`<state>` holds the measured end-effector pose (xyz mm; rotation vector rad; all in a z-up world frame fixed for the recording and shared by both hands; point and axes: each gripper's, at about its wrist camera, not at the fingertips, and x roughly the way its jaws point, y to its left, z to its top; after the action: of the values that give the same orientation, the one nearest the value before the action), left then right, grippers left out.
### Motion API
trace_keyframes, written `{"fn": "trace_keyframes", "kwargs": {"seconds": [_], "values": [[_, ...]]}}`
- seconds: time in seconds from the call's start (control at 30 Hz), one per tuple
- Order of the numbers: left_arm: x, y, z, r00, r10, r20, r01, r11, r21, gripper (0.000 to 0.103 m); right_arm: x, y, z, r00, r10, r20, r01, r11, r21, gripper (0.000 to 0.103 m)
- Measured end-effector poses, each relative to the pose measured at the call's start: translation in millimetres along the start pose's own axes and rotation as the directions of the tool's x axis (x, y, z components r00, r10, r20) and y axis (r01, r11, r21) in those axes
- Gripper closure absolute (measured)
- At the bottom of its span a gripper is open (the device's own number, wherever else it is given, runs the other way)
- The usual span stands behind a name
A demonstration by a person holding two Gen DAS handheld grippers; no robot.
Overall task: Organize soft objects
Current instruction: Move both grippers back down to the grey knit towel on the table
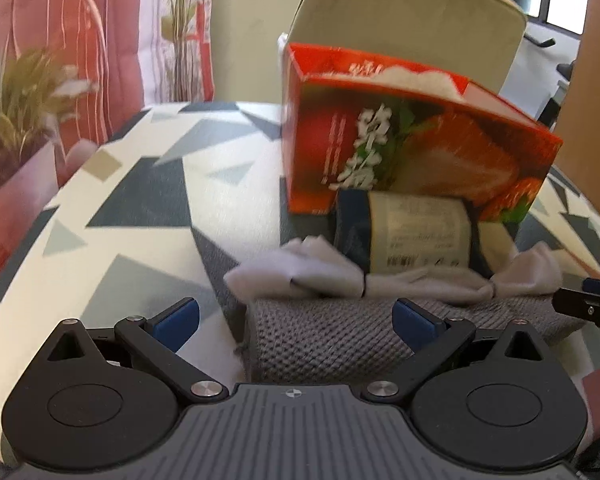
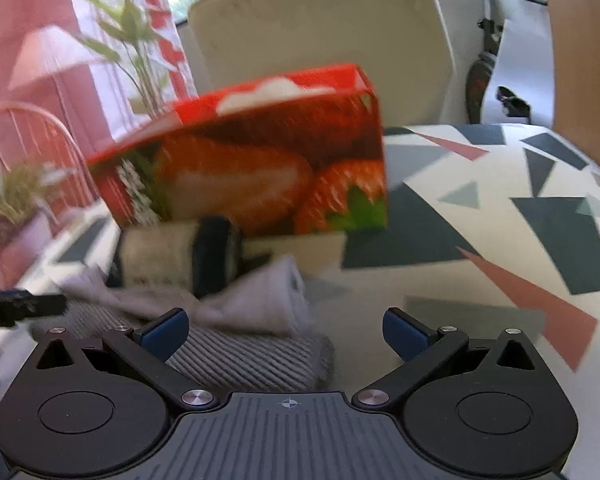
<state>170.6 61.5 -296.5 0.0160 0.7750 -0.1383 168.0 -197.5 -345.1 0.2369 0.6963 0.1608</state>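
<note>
Both grippers empty, jaws spread wide. Left gripper (image 1: pixel 296 314) hovers low over the grey knit cloth (image 1: pixel 324 340), folded or rolled, lying nearest on the table; whether the pads touch it I can't tell. Right gripper (image 2: pixel 286 332) is at that cloth's right end (image 2: pixel 252 356), left pad over the knit, right pad over bare tablecloth (image 2: pixel 500 184).

Just behind the knit: a pair of light grey socks (image 1: pixel 340 276), loose and crumpled, touching or overlapping its far edge. Behind those, a dark rolled item with a paper label band (image 1: pixel 416 232), probably packaged socks, lying against the base of the red strawberry-print box (image 1: pixel 420 148).

The box stands open-topped, something white and soft (image 1: pixel 404 76) showing above its rim. So, as I read it, one item is already in; three soft things are still out on the table.

Likely next: grab the knit or the socks and drop into the box. Frames are motion-blurred, so contact details are unclear.
</note>
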Motion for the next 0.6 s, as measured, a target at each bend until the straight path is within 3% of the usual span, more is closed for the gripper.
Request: {"fn": "trace_keyframes", "kwargs": {"seconds": [0.2,0.33,0.6], "values": [[13,1,-6,0.998,0.013,-0.066,-0.013,1.000,-0.005,0.000,14,2,-6,0.996,-0.081,-0.047,0.078,0.995,-0.058,0.000],[20,6,-11,0.996,0.000,-0.089,-0.003,1.000,-0.029,0.000,22,0,-12,0.993,-0.086,-0.083,0.081,0.995,-0.061,0.000],[21,3,-15,0.998,0.012,-0.067,-0.013,1.000,-0.015,0.000,25,2,-15,0.993,-0.097,-0.062,0.091,0.991,-0.094,0.000]]}}
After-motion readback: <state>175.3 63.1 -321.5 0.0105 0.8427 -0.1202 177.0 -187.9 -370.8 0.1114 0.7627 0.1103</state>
